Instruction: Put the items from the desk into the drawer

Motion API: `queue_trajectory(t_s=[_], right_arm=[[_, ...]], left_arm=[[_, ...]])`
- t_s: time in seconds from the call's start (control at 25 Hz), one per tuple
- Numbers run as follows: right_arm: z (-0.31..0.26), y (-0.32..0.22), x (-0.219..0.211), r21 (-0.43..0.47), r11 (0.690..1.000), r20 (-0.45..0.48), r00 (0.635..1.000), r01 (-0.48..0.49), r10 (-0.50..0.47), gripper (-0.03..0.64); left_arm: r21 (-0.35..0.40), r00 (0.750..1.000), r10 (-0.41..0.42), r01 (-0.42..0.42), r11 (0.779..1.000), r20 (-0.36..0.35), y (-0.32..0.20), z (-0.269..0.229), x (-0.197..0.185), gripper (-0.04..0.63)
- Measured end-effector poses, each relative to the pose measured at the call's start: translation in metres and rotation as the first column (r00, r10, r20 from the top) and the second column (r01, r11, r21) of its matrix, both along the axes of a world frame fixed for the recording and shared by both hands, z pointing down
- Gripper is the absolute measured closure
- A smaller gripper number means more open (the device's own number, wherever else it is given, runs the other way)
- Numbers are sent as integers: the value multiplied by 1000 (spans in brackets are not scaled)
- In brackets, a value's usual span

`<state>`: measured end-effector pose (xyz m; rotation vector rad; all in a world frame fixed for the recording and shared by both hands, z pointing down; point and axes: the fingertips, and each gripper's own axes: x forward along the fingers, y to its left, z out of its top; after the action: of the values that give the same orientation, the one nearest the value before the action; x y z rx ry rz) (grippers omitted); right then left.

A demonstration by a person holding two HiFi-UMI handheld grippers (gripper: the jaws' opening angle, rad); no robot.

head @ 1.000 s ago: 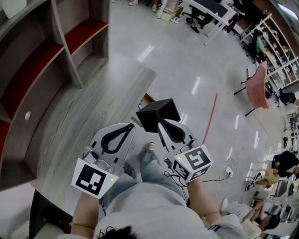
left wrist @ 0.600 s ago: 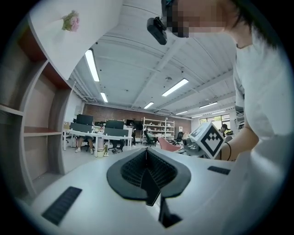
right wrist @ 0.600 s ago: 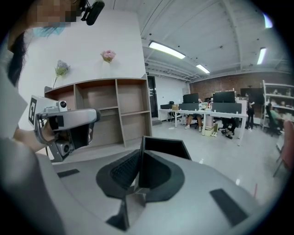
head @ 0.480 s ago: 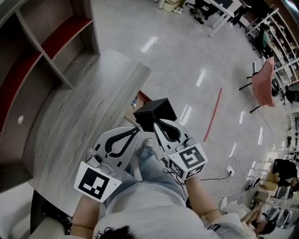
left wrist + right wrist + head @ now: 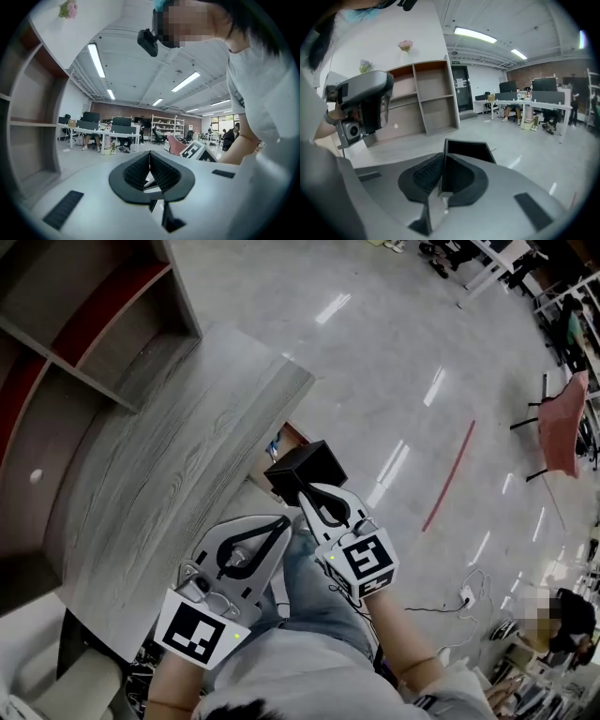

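Black box [image 5: 304, 465] in right gripper [image 5: 306, 491]

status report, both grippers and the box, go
Left gripper shut, empty. Right gripper shut on box wall, held just off the desk edge. Nothing seen in the way.

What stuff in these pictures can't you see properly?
1. Inside of the black box in the right claw: right gripper view, too dark to tell if anything is in it.
2. Red-edged thing under the desk: head view, mostly hidden by the desk edge; maybe the drawer, can't tell.
3. People at the far tables: left gripper view, too small.
4. White dot on the shelf: head view, too small to name.
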<state>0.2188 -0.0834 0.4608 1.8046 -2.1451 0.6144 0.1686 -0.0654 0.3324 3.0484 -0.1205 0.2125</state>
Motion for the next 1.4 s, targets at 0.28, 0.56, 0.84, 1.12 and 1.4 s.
queue_trajectory(t_s=[0.28,0.56,0.84,1.12,1.4], right_arm=[[64,-19,5,-62,997,64,997,47,-43,580],[106,-40,-2,-78,993,63,995,87,-82,580],[147,-55,-20,-116,984,47,990,137,-133,580],[160,-66,-3,-132,987,30,996,90,-87,577],[169,-63,-14,-157,980,63,992,121,-113,578]], left_arm=[[-18,999,0,1,1000,54,-7,29,25,584],[-49,997,10,-6,999,77,-14,49,35,584],[-63,994,3,4,998,112,-22,69,32,584],[-80,992,-13,23,997,125,-31,79,26,584],[-86,992,-24,35,996,123,-34,78,27,584]])
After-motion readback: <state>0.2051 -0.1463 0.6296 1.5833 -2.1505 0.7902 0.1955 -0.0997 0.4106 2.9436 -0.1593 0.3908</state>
